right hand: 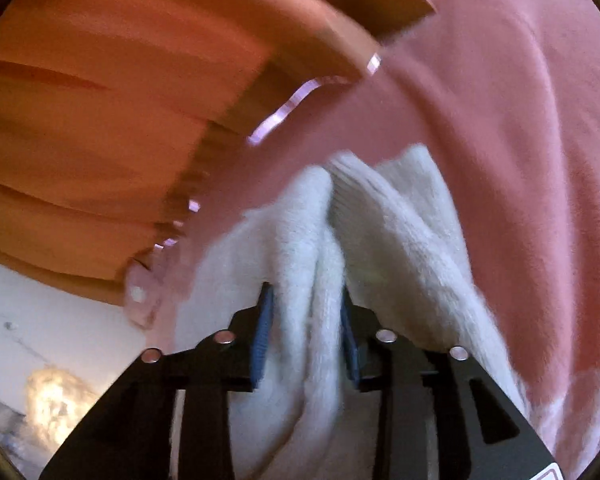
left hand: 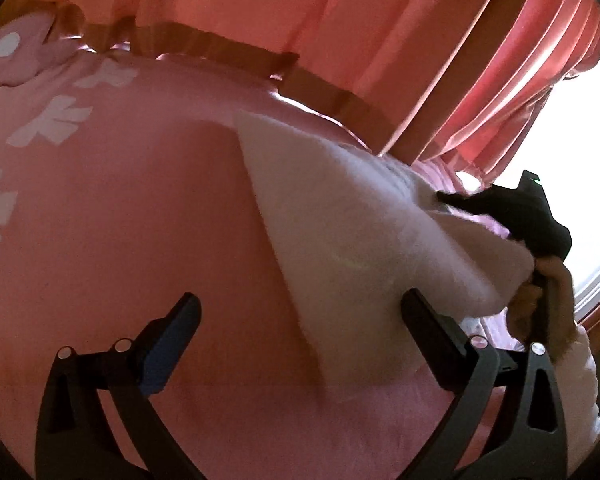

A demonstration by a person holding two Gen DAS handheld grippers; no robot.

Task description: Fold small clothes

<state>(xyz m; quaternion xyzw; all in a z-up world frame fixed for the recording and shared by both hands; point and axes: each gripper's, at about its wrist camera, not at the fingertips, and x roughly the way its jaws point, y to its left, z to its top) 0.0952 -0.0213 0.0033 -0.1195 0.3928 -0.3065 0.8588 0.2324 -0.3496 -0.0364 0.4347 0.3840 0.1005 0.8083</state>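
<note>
- Clearly soft and light, the white knit garment (right hand: 380,240) is a fuzzy, ribbed piece that bunches and droops; I judge it will slump wherever it is unsupported and shed any crease unless pressed flat.
- It lies toward the bed's (left hand: 140,208) far edge, near the wooden bed frame (left hand: 228,46), partly lifted off the pink bedsheet.
- Best taken by a hem or corner, pinching through both layers.
- Right gripper (right hand: 306,336): jaws half closed, a thick fold of the knit between the blue pads.
- Left gripper (left hand: 300,320): spread wide and empty, its right finger at the garment's near edge.
- No readable label or writing shows.
</note>
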